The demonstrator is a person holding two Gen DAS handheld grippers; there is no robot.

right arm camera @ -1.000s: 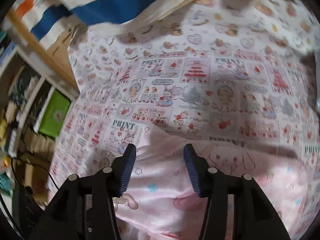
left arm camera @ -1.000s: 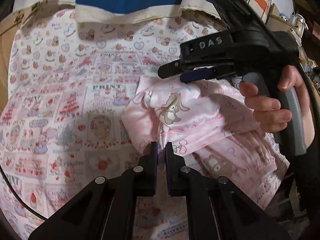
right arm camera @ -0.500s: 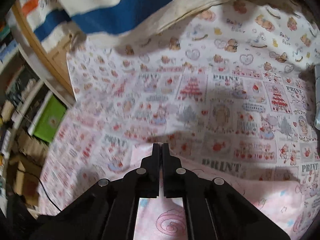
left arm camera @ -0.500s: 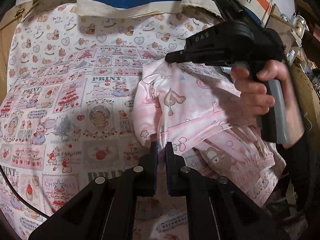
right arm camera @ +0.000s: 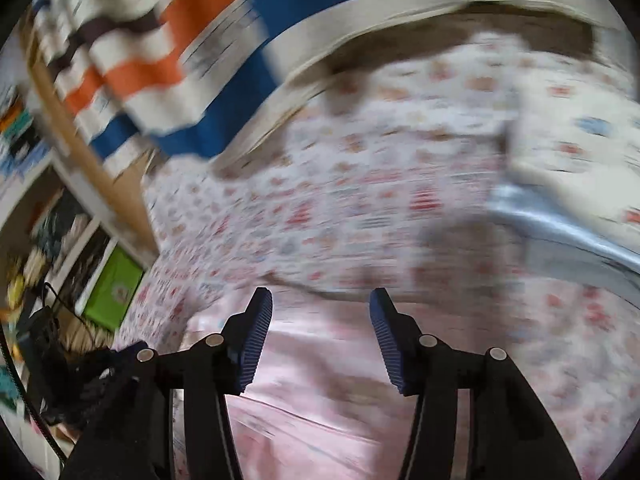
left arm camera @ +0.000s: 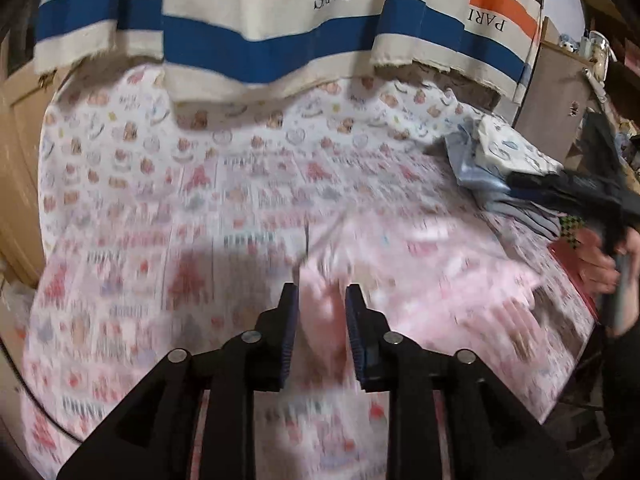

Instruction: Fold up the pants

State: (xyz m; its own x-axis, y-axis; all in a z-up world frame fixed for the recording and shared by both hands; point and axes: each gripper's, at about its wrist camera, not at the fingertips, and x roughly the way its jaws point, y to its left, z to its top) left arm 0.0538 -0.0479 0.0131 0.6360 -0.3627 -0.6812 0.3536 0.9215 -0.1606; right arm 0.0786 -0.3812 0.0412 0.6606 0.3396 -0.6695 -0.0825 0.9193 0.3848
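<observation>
The pink printed pants [left arm camera: 420,264] lie spread on the patterned bedsheet [left arm camera: 152,216], blurred by motion. My left gripper [left arm camera: 320,304] is open, its jaws apart just above the near edge of the pants, holding nothing. My right gripper [right arm camera: 320,308] is open above the pink pants [right arm camera: 320,400], empty. The right gripper also shows in the left wrist view [left arm camera: 576,196] at the far right, held in a hand, above the right end of the pants.
A striped blue, orange and cream cloth [left arm camera: 280,28] hangs along the far side of the bed. A stack of folded light clothes [left arm camera: 500,156] sits at the far right. Shelves and a green box [right arm camera: 112,288] stand left of the bed.
Both grippers have opened and let go of the pants. The pants now lie flatter and more spread out. Both cameras have pulled back and up, and the right gripper has swung right.
</observation>
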